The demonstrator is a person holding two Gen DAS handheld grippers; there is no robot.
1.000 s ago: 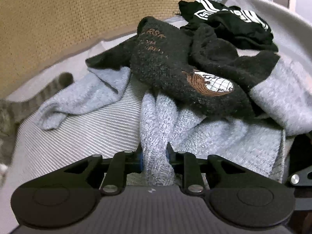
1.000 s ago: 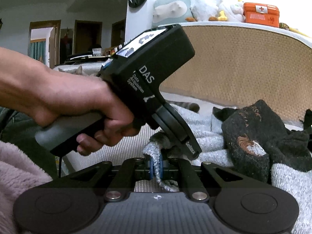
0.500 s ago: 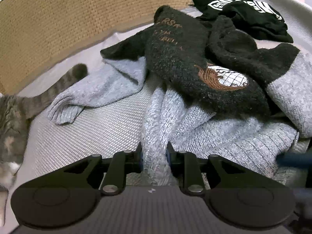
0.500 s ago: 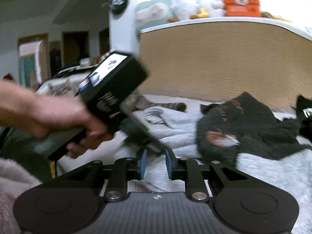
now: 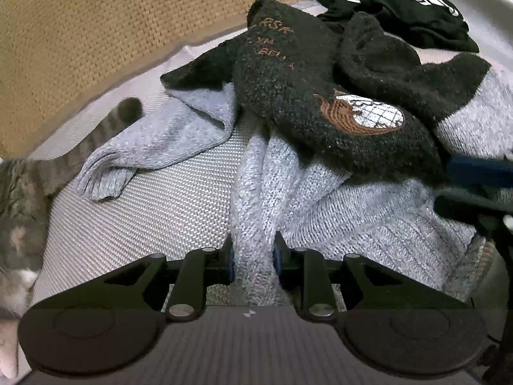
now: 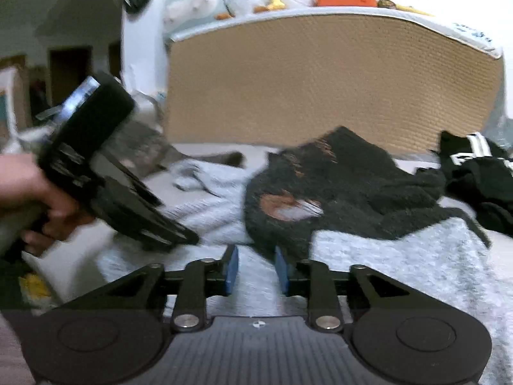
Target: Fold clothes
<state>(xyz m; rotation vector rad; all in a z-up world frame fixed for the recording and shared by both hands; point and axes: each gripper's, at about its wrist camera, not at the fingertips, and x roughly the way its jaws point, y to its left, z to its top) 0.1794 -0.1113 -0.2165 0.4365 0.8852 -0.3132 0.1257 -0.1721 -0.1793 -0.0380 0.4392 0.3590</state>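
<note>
While the left gripper (image 5: pixel 253 253) keeps its fingers pinched on a bunched fold of the grey-and-black knit sweater (image 5: pixel 320 147), the right gripper (image 6: pixel 256 268) has just been opening and now stands parted with nothing between its fingers. The sweater lies crumpled across the bed (image 5: pixel 134 224), near the woven headboard (image 5: pixel 96 38). It looks soft, thick and floppy, likely to sag and stretch, so hems or shoulder seams seem the best holds.

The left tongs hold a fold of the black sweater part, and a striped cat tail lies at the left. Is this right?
Not quite. In the left wrist view the left tongs are shut on a fold of the grey knit sweater, not its black part. The striped cat tail does lie at the left.
</note>
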